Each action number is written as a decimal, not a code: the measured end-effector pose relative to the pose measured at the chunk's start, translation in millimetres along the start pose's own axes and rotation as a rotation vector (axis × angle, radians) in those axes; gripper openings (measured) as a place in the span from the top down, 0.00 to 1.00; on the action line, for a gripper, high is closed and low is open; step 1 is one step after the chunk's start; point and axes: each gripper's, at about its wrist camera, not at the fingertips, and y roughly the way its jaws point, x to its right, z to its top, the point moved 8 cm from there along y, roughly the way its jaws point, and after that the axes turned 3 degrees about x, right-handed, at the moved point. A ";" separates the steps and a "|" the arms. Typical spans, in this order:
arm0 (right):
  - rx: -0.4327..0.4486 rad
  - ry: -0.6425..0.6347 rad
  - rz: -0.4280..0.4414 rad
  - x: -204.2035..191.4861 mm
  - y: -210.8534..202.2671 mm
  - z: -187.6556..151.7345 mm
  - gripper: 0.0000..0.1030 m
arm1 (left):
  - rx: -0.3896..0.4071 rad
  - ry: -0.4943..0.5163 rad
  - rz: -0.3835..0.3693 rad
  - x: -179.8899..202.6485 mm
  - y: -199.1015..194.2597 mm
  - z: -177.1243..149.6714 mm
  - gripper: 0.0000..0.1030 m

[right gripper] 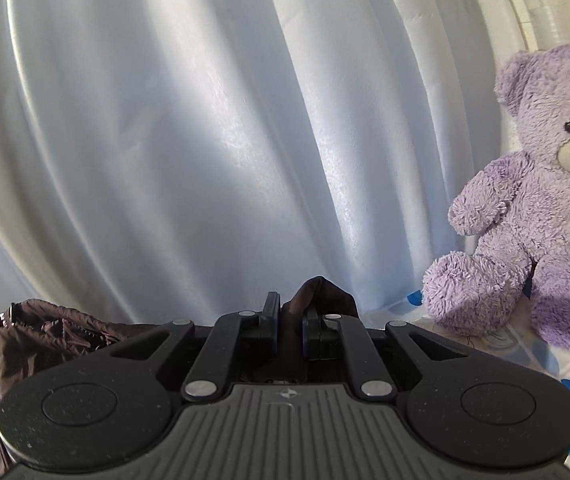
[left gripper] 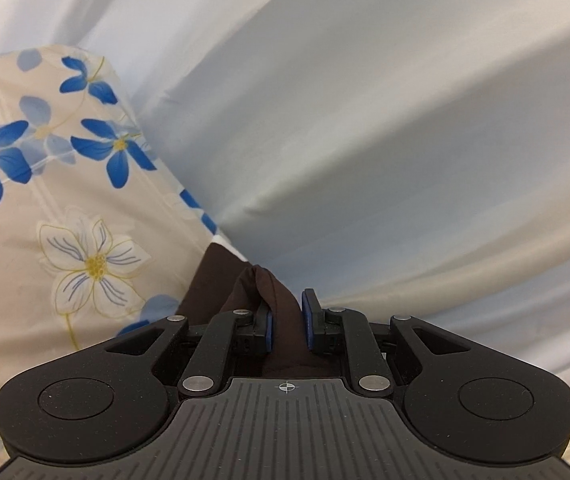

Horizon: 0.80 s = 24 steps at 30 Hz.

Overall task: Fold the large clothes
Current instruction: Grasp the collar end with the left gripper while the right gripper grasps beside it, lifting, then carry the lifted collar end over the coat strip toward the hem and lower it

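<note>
Pinching a fold of the dark brown fabric garment (left gripper: pixel 281 312), the left gripper (left gripper: pixel 288 326) has its blue-padded fingers (left gripper: pixel 308 322) clamped on the cloth, which bunches up between them. Beyond it a cream bedsheet printed with blue and white flowers (left gripper: pixel 45 208) runs to its far edge against a pale white curtain (left gripper: pixel 365 120).

From the right wrist, the right gripper (right gripper: pixel 289 328) is likewise closed on a peak of the same garment (right gripper: pixel 321 292), and the rest of it lies crumpled on the bed to the left. A fluffy lilac teddy bear (right gripper: pixel 533 208) sits at the sheet's far right edge. Folding looks barely begun: the garment is gripped but neither spread nor creased.
</note>
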 end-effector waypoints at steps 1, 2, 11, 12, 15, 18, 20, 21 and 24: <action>-0.004 -0.005 -0.009 -0.5 7.7 -2.2 0.91 | -0.003 -0.006 0.009 -4.4 8.8 -1.0 0.83; -0.007 -0.010 -0.017 -0.5 15.4 -4.9 0.91 | -0.006 -0.014 0.018 -8.5 17.5 -2.1 0.83; -0.027 -0.064 -0.104 3.1 67.9 -34.9 0.90 | -0.016 -0.007 0.082 -32.7 68.0 -16.8 0.81; -0.026 -0.078 -0.110 3.1 71.4 -37.4 0.90 | -0.016 -0.005 0.081 -33.5 69.1 -17.1 0.78; -0.026 -0.108 -0.111 3.5 79.5 -44.2 0.90 | -0.022 -0.023 0.064 -35.6 70.3 -16.4 0.74; -0.042 -0.090 -0.102 8.0 84.0 -48.4 0.84 | -0.023 -0.048 0.037 -33.4 65.7 -13.8 0.69; -0.040 -0.037 -0.070 10.4 79.0 -46.4 0.77 | 0.009 -0.023 0.014 -26.7 56.3 -10.6 0.62; -0.030 -0.007 -0.055 12.0 75.1 -43.6 0.68 | 0.036 -0.006 0.009 -23.5 51.0 -8.6 0.55; 0.098 0.003 -0.058 9.4 51.9 -30.7 0.38 | 0.163 0.095 0.076 -10.8 32.0 -3.0 0.43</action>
